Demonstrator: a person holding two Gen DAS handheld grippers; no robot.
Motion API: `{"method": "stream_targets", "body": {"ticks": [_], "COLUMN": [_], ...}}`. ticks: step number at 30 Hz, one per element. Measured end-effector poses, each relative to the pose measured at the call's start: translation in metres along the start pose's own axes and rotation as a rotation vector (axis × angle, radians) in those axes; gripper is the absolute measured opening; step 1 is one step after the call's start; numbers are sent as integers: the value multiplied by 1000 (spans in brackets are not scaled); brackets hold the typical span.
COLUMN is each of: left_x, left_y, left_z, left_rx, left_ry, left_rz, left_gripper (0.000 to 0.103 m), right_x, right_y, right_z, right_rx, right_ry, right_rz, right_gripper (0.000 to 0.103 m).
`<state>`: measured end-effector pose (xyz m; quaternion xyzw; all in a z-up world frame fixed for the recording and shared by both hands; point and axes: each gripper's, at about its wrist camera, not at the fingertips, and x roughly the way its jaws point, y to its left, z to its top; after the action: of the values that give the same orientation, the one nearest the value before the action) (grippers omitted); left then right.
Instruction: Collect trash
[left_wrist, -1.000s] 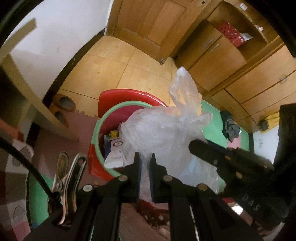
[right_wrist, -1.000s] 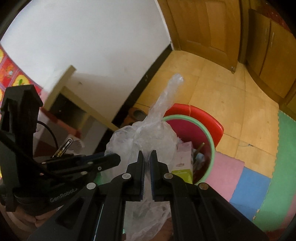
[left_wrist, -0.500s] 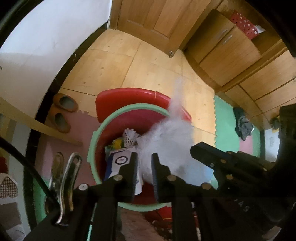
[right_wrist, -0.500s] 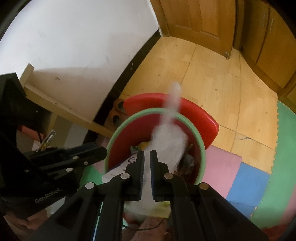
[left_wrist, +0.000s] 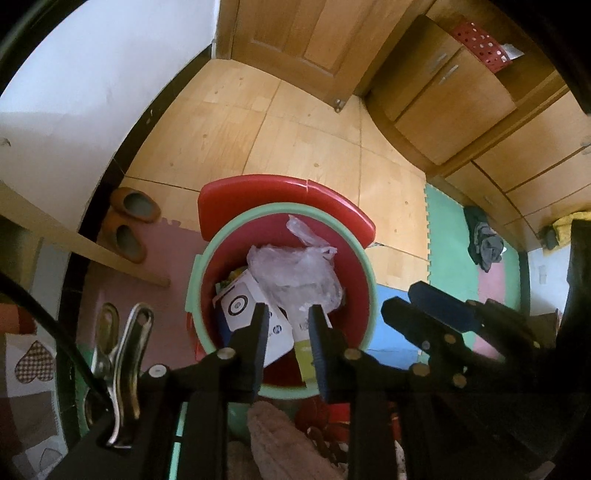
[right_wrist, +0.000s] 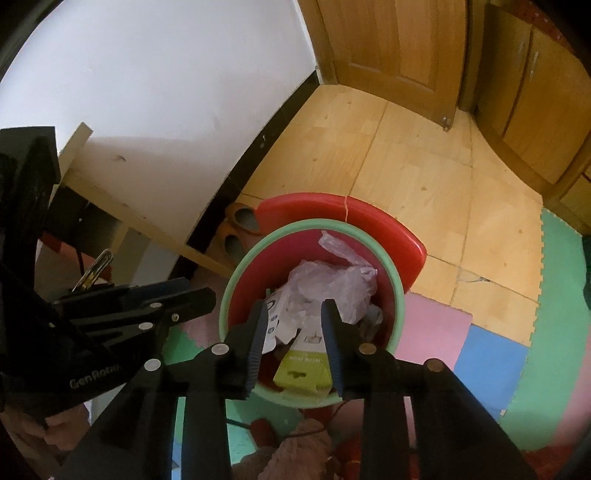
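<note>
Item: clear plastic bag (left_wrist: 295, 273) in red bin (left_wrist: 354, 291), light, limp, slippery; your left gripper (left_wrist: 288, 314) and right gripper (right_wrist: 293, 308) are opening, empty; pinch its twisted neck.

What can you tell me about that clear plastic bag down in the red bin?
The plastic bag is thin, see-through and crumpled, with a loose twisted tail pointing toward the far rim. It lies inside the red bin with the green rim, on top of white cardboard boxes and beside a yellow-green carton. Neither gripper touches it; both hang above it, jaws opening and empty.
</note>
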<state>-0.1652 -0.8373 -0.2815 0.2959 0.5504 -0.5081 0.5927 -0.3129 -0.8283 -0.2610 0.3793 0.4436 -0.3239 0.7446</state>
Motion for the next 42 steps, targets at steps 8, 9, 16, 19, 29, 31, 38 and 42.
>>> {"method": "stream_targets", "body": {"ticks": [8, 9, 16, 19, 29, 31, 38, 42], "left_x": [-35, -39, -66, -77, -90, -91, -91, -90], "left_y": [-4, -5, -9, -9, -8, -7, -5, -5], "left_z": [-20, -22, -36, -43, -57, -58, -60, -62], "left_rx": [18, 22, 26, 17, 8, 6, 6, 10], "left_ry": [-5, -9, -25, -42, -31, -26, -28, -21], "left_rz": [4, 8, 42, 73, 86, 83, 76, 84], "left_gripper": [25, 26, 30, 32, 35, 35, 36, 36], "right_x": [-40, -43, -70, -75, -87, -87, -88, -87], "right_y": [15, 16, 28, 35, 49, 50, 51, 50], "right_z": [-19, -20, -32, -37, -49, -50, -54, -54], "right_rx": [8, 10, 16, 18, 22, 27, 38, 39], "right_ry": [-36, -38, -80, -98, -127, -129, -130, -130], "right_rz": [-48, -51, -68, -72, -83, -87, -88, -90], "right_gripper": [46, 47, 51, 51, 52, 52, 52, 52]}}
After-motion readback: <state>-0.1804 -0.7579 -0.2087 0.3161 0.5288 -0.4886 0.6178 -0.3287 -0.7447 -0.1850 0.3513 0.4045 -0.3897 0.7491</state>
